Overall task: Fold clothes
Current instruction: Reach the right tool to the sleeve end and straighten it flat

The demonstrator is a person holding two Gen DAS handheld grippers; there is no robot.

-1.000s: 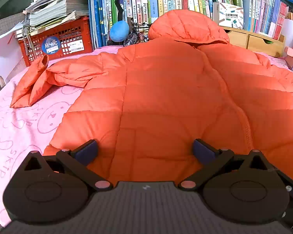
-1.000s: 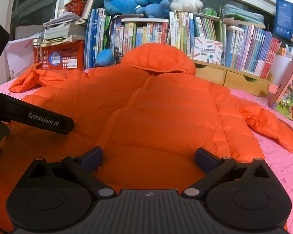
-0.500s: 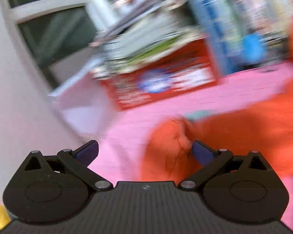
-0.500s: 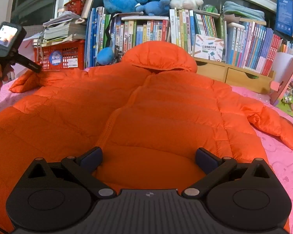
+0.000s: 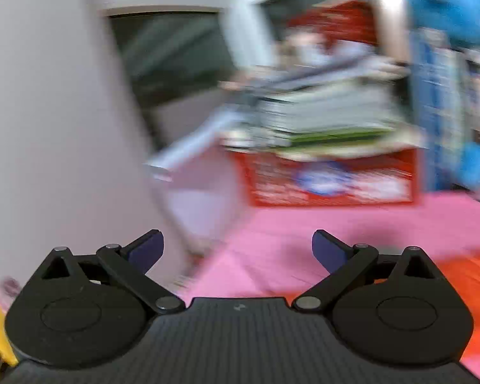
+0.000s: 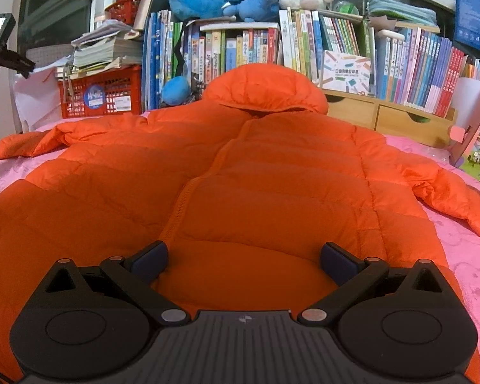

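While jacket lies flat | R tool wide, empty | L tool wide, empty

No text can be read with certainty: the round blue sticker on the red crate and the book spines beside it are too small.

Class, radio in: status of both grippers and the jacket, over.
Left gripper open, empty, view blurred. Right gripper open over orange jacket, spread flat, unfolded. Nothing in the way.
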